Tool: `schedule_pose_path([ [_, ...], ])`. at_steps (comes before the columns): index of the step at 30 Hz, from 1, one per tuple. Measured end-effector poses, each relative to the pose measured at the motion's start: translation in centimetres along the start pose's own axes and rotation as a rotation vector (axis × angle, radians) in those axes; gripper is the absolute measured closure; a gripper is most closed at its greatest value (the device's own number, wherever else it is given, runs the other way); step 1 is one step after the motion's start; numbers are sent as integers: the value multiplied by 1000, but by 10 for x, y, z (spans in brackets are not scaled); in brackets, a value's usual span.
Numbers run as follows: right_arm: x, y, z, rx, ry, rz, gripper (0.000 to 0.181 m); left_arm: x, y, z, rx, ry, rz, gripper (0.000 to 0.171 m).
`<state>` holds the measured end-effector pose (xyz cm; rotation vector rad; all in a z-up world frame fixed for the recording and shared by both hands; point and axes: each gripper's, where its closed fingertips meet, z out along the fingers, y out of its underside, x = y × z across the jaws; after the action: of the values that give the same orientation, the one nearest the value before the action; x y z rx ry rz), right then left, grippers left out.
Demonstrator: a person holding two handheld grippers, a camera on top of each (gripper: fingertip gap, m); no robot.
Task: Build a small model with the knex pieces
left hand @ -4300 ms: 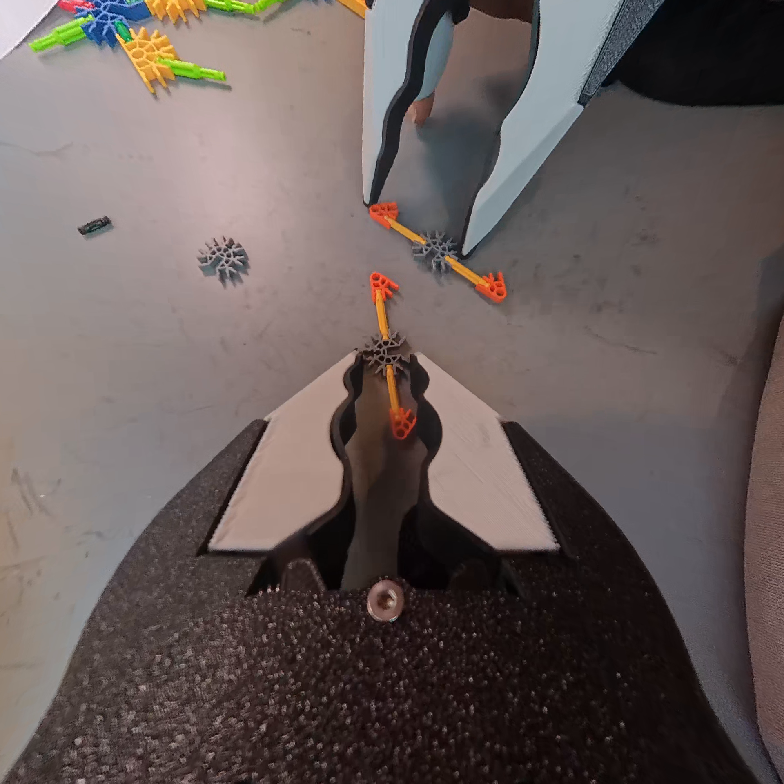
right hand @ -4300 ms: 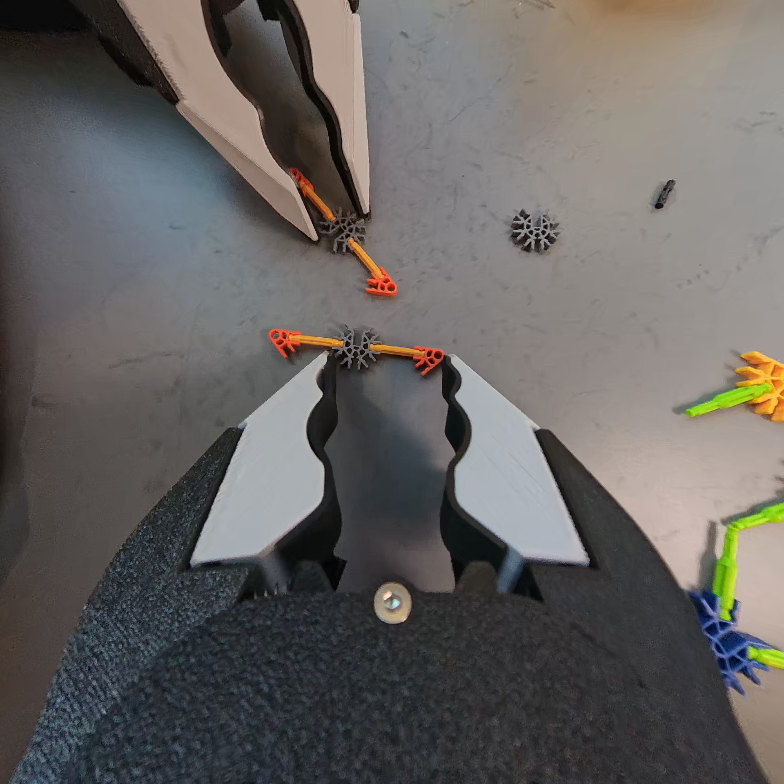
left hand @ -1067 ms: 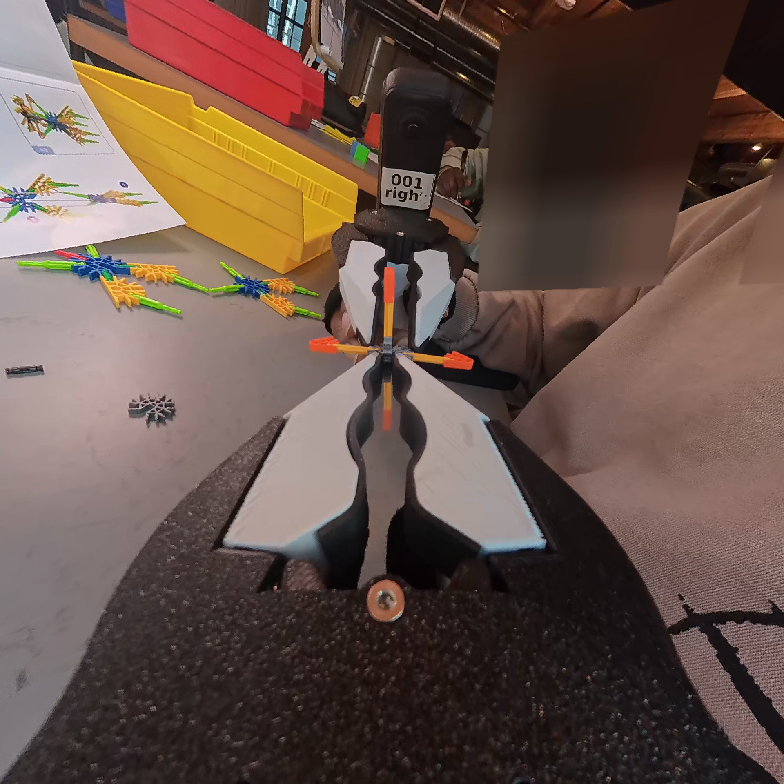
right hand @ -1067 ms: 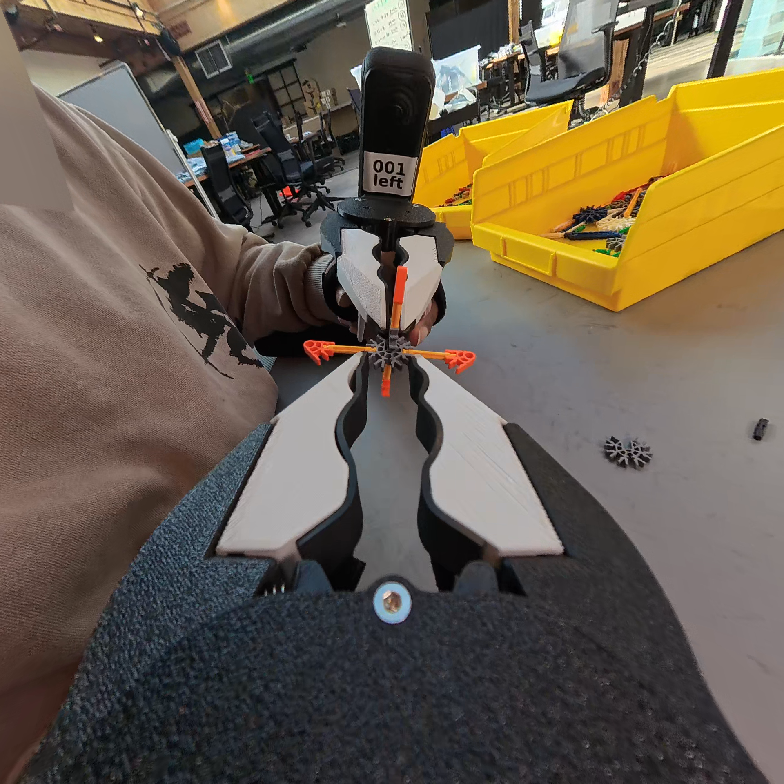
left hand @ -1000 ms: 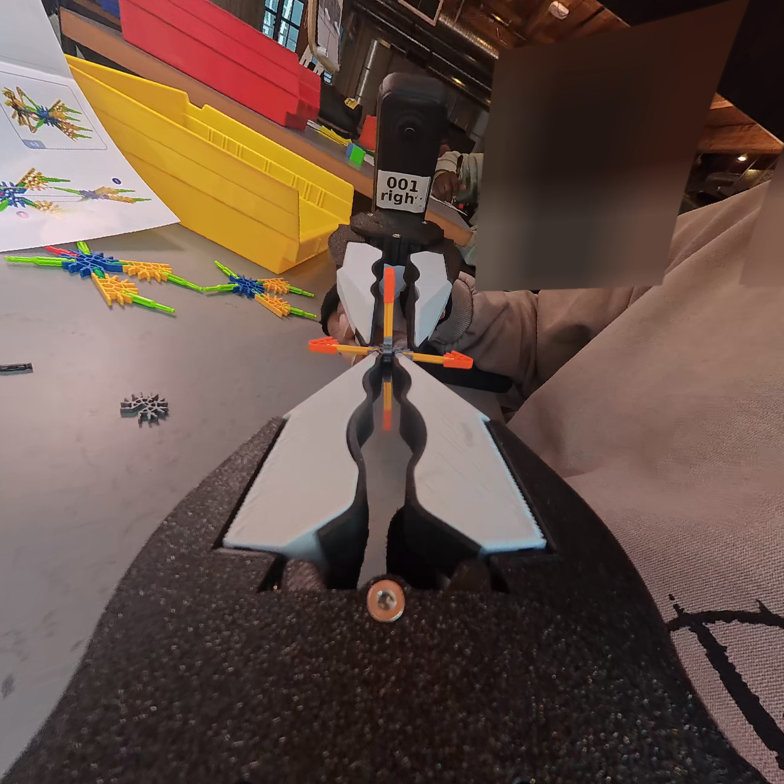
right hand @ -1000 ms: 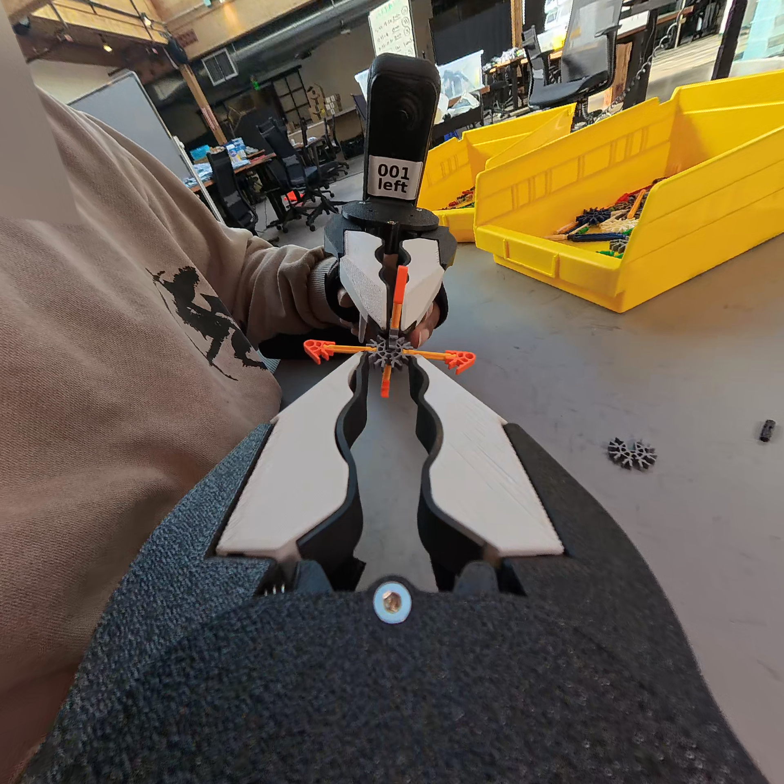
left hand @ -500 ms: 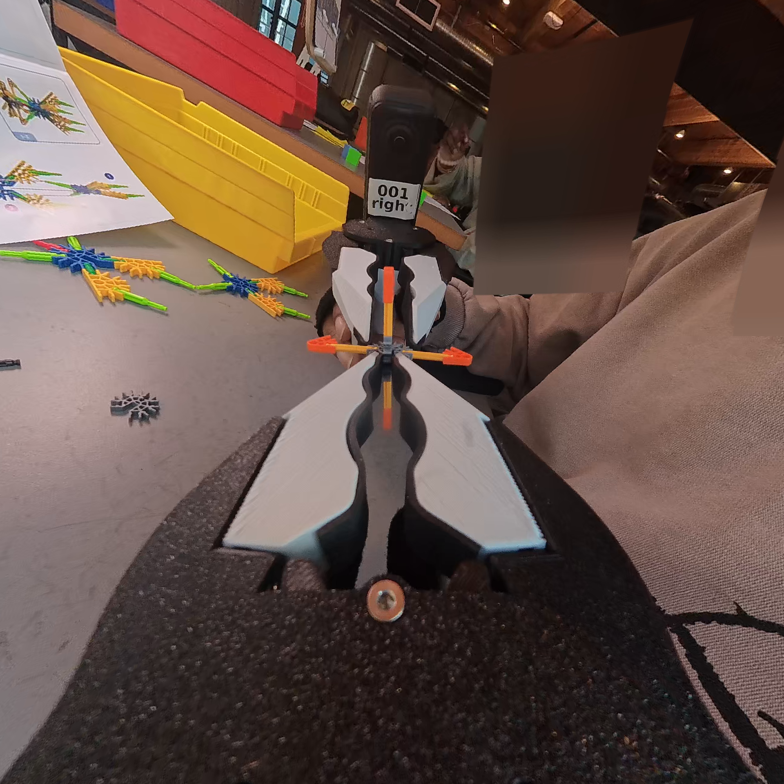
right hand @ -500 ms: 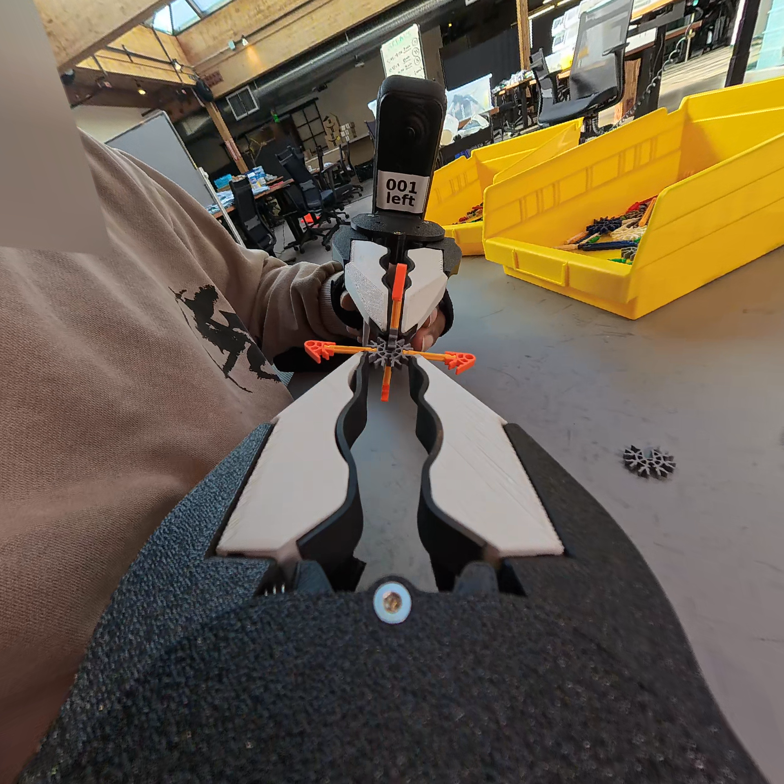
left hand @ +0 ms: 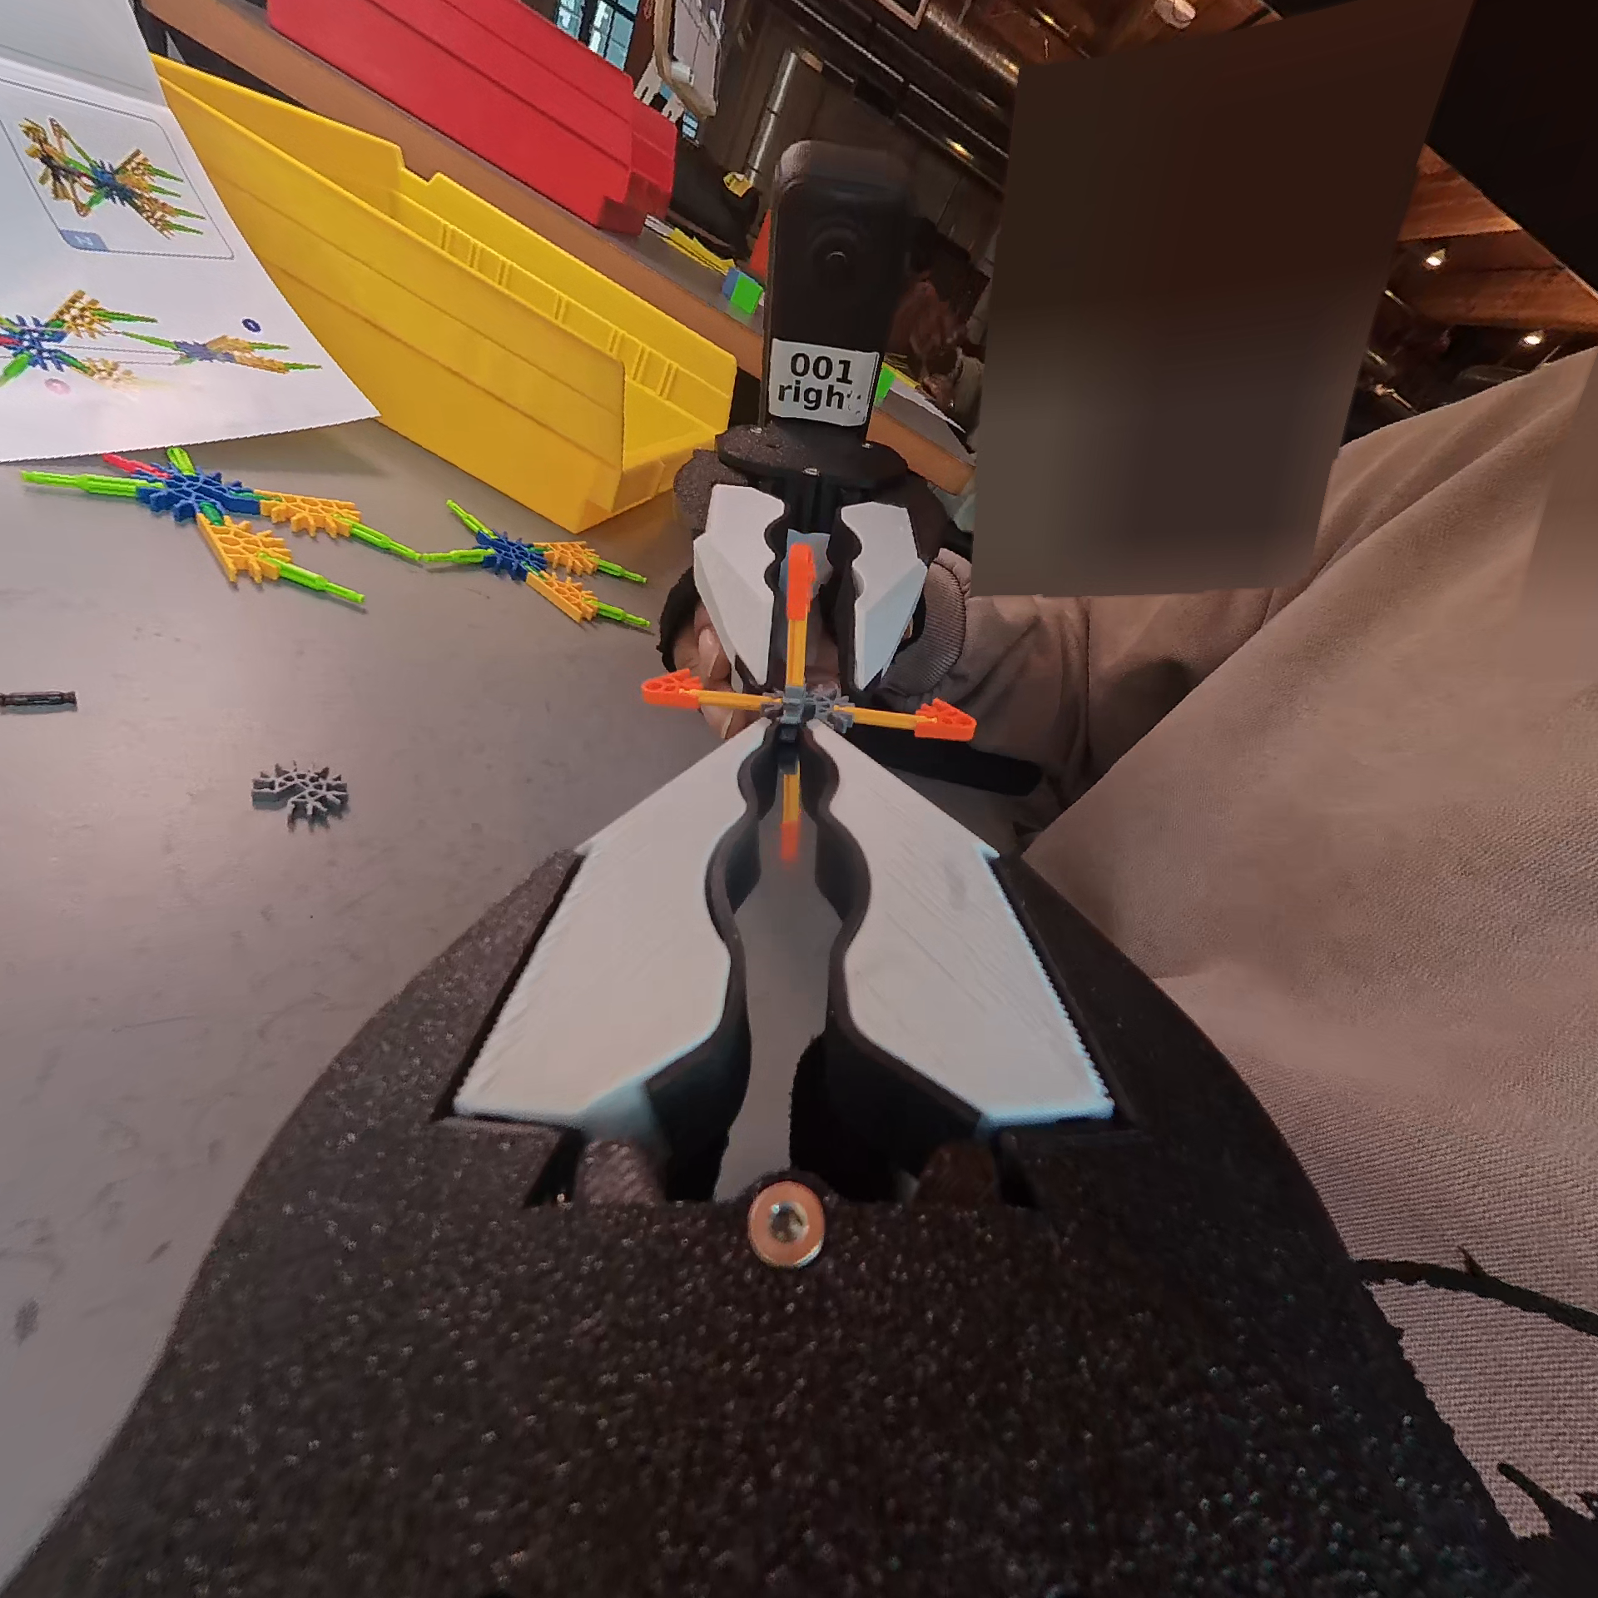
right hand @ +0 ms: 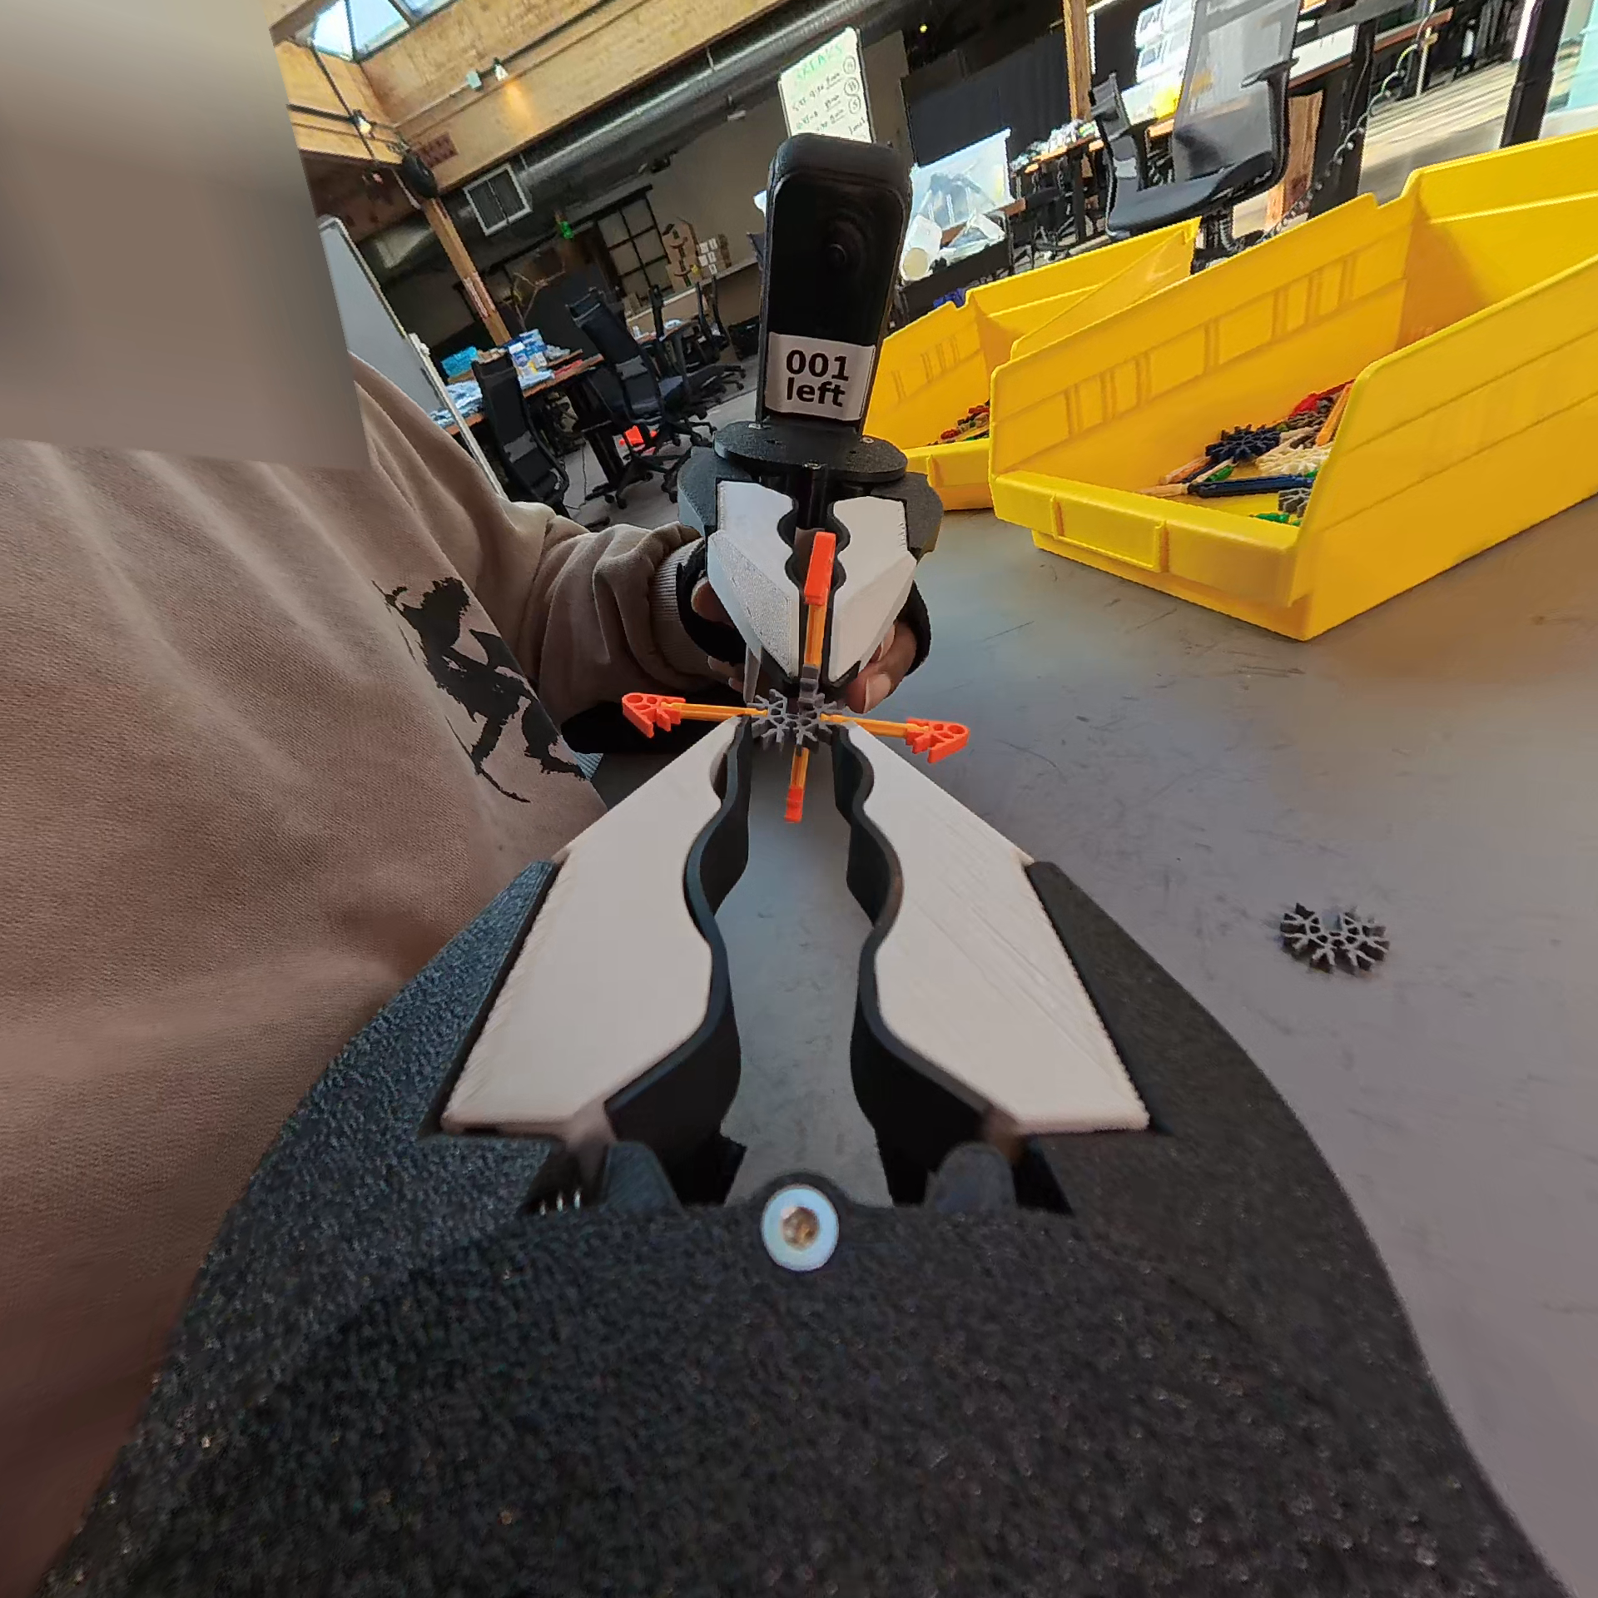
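We hold two rod-and-hub pieces crossed above the tabletop's near edge: left gripper (left hand: 789, 735) clamped on the upright piece (left hand: 791, 778), right gripper (right hand: 791, 735) on the crosswise piece (right hand: 791, 722). Risk, w/ off-axis push: hubs slip, rods pop.

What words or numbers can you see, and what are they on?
White sticker on right gripper camera: writing, not copied.
White sticker on left gripper camera: same.
Instruction sheet: too small to read.
Whiteboard: too blurred to read.
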<state>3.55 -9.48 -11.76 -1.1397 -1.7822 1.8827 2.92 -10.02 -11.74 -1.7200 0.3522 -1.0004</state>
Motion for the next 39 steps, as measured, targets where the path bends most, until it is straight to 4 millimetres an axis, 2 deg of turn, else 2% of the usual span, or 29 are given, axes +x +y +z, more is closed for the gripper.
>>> schedule_pose_path([
  [18, 6, 6, 1, -42, 35, 15, 167, -4, 7, 1, -35, 17, -66, 168],
  [24, -10, 3, 2, -17, -51, 4, 167, 14, 5, 0, -24, 127, -69, 168],
  [28, -16, 2, 1, -3, -93, 13, 167, 20, 4, 1, -18, 154, -63, 169],
  [35, -12, 1, 1, 5, -64, 14, 167, 15, 1, 0, -1, 131, -90, 168],
  [39, -8, 1, 0, 1, -36, 11, 167, 7, 5, 1, -25, 62, -59, 166],
])
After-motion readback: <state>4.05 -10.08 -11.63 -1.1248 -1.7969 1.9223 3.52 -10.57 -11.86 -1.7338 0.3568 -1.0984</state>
